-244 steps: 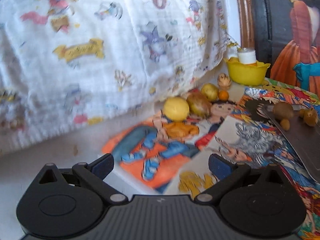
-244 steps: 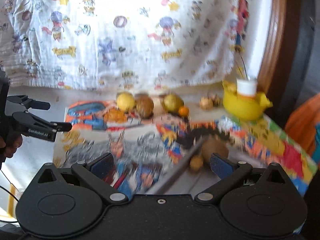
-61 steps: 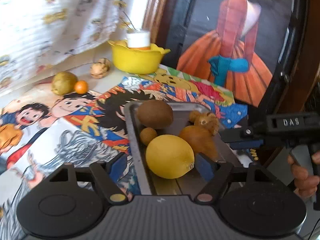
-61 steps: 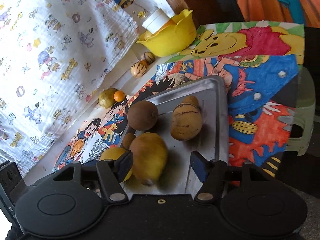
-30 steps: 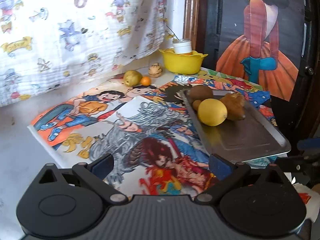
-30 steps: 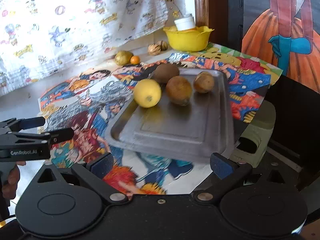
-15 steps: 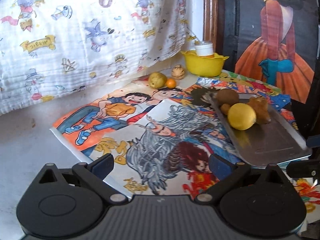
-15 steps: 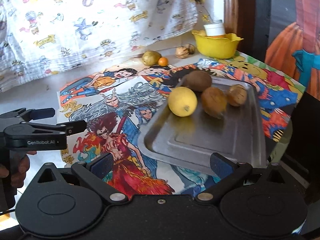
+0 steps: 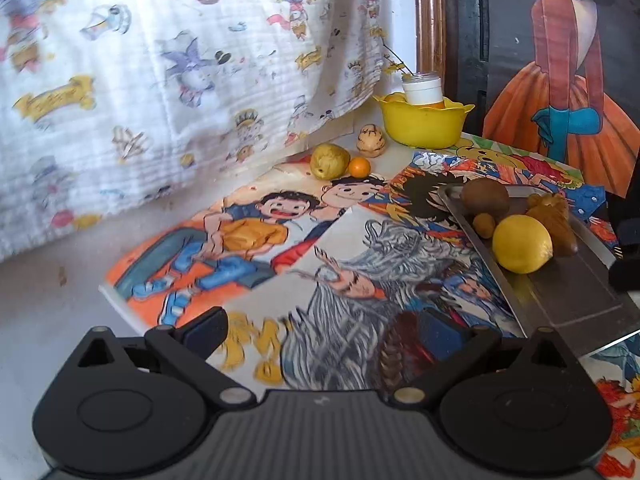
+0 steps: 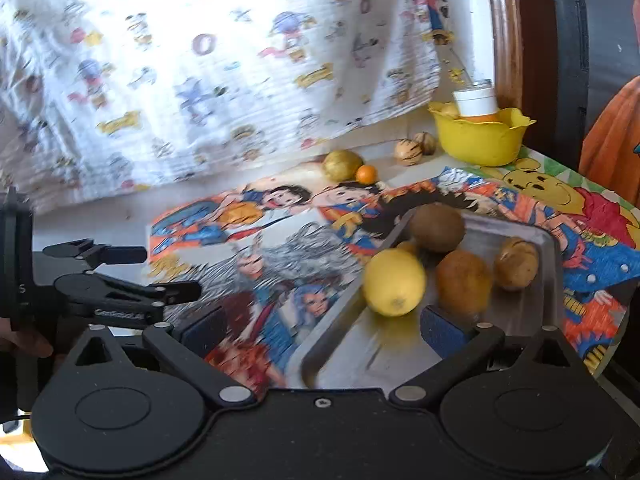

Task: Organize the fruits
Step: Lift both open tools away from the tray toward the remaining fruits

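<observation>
yellow lemon, grey tray; yellow bowl, cartoon-print cloth

Both wrist views face wall; share tray, left view further left.

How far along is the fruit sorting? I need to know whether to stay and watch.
Partly done. The metal tray already holds a lemon, a kiwi and other brownish fruits. Nothing is in hand: the left gripper and right gripper are both open and empty. Left: the yellow-green fruit, small orange and striped fruit by the yellow bowl.
</observation>
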